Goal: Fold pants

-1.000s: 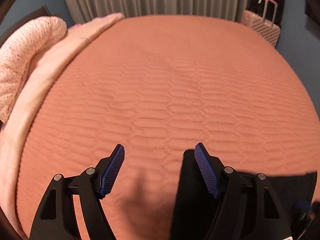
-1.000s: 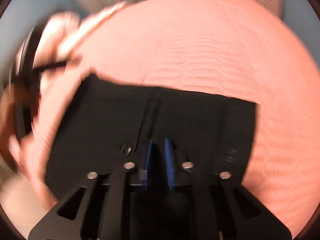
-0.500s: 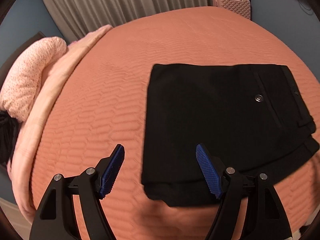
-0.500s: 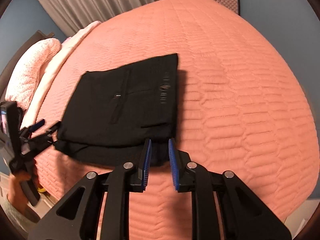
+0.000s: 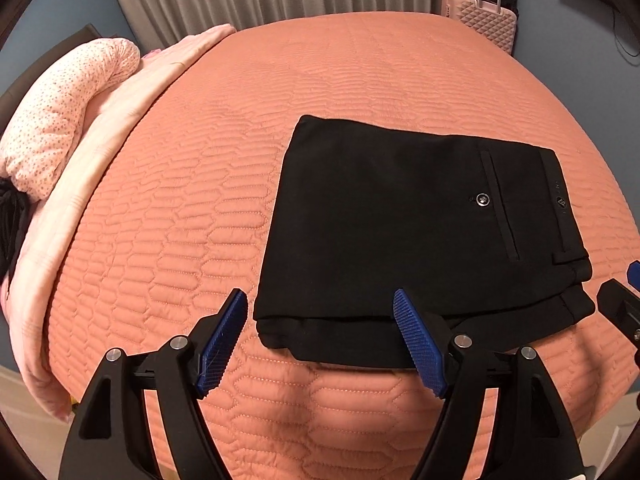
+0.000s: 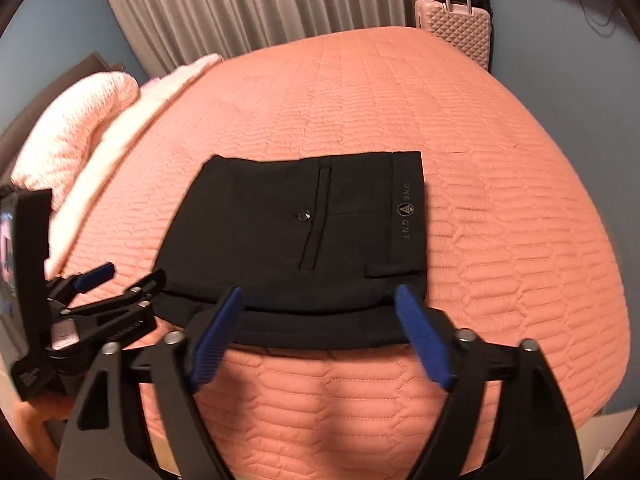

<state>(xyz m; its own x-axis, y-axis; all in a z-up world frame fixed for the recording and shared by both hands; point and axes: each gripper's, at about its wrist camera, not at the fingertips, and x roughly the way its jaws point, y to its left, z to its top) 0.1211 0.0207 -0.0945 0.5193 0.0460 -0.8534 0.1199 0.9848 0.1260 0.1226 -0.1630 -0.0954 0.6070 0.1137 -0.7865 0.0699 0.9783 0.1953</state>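
The pants (image 5: 420, 236) lie folded into a compact black rectangle on the bed (image 5: 320, 80), near its front edge, back pocket and button face up, waistband to the right. Lower layers show as a stepped edge along the near side, so the stack is not quite flush. The left gripper (image 5: 320, 344) hovers over the near left corner of the stack, jaws spread, nothing between the pads; its right finger (image 5: 418, 344) overlaps the fabric edge in view but seems to be above it, not pressing. The right gripper (image 6: 320, 336) sits over the near edge toward the waistband end, jaws opening wide, no cloth between them. Judgement: both grippers are released and backed off to the near side, likely because the last fold is set and the cloth needs no holding. Task looks essentially complete; only a slight squaring of the offset layers might remain. Pillow (image 5: 64, 112) and blanket (image 5: 104, 152) sit far left, well apart from the pants; a suitcase (image 6: 454, 28) stands beyond the bed.
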